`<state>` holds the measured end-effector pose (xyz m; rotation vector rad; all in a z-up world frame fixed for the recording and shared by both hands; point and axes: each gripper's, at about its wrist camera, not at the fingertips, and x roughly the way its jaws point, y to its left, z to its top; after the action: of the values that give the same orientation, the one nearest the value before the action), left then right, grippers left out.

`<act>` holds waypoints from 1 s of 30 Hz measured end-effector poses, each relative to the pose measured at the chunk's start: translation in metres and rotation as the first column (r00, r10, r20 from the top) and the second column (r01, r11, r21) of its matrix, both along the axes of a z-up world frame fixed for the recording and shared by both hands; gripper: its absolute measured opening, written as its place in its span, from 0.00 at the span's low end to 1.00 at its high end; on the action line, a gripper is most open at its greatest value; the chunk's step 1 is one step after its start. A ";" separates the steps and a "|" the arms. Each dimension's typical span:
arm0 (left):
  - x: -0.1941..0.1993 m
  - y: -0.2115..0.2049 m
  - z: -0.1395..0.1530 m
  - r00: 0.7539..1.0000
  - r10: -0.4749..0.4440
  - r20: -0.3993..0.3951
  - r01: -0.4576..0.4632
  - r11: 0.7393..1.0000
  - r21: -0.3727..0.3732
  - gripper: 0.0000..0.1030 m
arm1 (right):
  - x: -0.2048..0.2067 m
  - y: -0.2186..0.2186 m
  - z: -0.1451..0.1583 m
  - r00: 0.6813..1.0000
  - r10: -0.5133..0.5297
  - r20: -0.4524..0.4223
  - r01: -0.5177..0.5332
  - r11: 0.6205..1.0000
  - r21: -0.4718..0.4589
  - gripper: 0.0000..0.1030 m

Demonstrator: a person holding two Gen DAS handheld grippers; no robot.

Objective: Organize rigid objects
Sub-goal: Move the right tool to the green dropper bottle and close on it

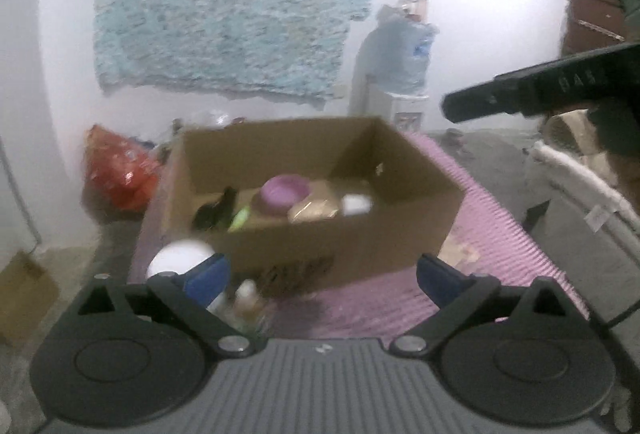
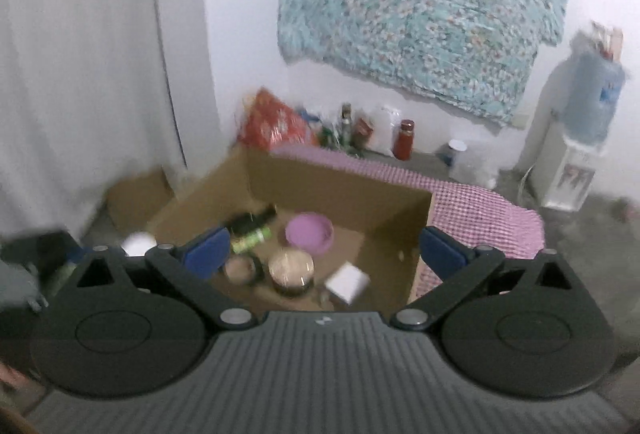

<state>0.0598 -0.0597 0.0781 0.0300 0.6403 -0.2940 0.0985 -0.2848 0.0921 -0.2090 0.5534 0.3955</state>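
Observation:
An open cardboard box [image 1: 400, 234] stands on a pink checked mat [image 1: 500, 242]. Inside lie a purple bowl [image 1: 285, 191], a black bottle [image 1: 216, 211], a green item [image 1: 240, 220], a tan round lid [image 1: 314, 209] and a small white box [image 1: 356, 203]. My left gripper [image 1: 322, 276] is open and empty, just in front of the box. A white round object [image 1: 180, 258] and small bottles [image 1: 246, 298] sit by its left finger. My right gripper [image 2: 324, 252] is open and empty above the box [image 2: 340, 189], over the purple bowl [image 2: 309, 234], round tin [image 2: 291, 268] and white box [image 2: 347, 281].
A red bag [image 1: 120, 173] and bottles [image 2: 404, 139] stand against the wall behind the box. A water dispenser [image 1: 400, 73] stands at the back right. The right gripper's body [image 1: 540, 89] reaches in from the right. A flat cardboard piece [image 2: 136, 201] lies left of the box.

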 end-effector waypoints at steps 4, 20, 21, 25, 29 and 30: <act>-0.011 0.013 -0.022 0.999 0.048 -0.003 -0.048 0.998 0.028 0.98 | -0.017 0.042 -0.018 0.999 0.021 0.030 -0.015 0.985 -0.171 0.99; 0.012 0.021 -0.094 0.994 0.098 -0.040 -0.096 0.993 0.064 0.62 | 0.005 0.109 -0.107 0.965 0.175 -0.197 -0.130 0.966 0.222 0.97; 0.014 0.021 -0.096 0.994 0.103 -0.042 -0.100 0.993 0.069 0.60 | 0.009 0.112 -0.112 0.961 0.186 -0.204 -0.138 0.964 0.227 0.96; 0.021 0.019 -0.101 0.993 0.108 -0.046 -0.103 0.991 0.086 0.44 | 0.024 0.134 -0.126 0.949 0.231 -0.217 -0.189 0.962 0.199 0.78; 0.025 0.021 -0.109 0.991 0.119 -0.067 -0.114 0.991 0.071 0.36 | 0.035 0.149 -0.137 0.931 0.273 -0.242 -0.227 0.953 0.201 0.58; 0.025 0.021 -0.109 0.991 0.116 -0.063 -0.112 0.991 0.071 0.34 | 0.037 0.153 -0.140 0.928 0.278 -0.248 -0.232 0.952 0.201 0.50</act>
<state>0.0850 -0.0387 -0.0310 0.0483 0.7154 -0.1632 0.1356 -0.1322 -0.0477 -0.0619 0.7650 0.7309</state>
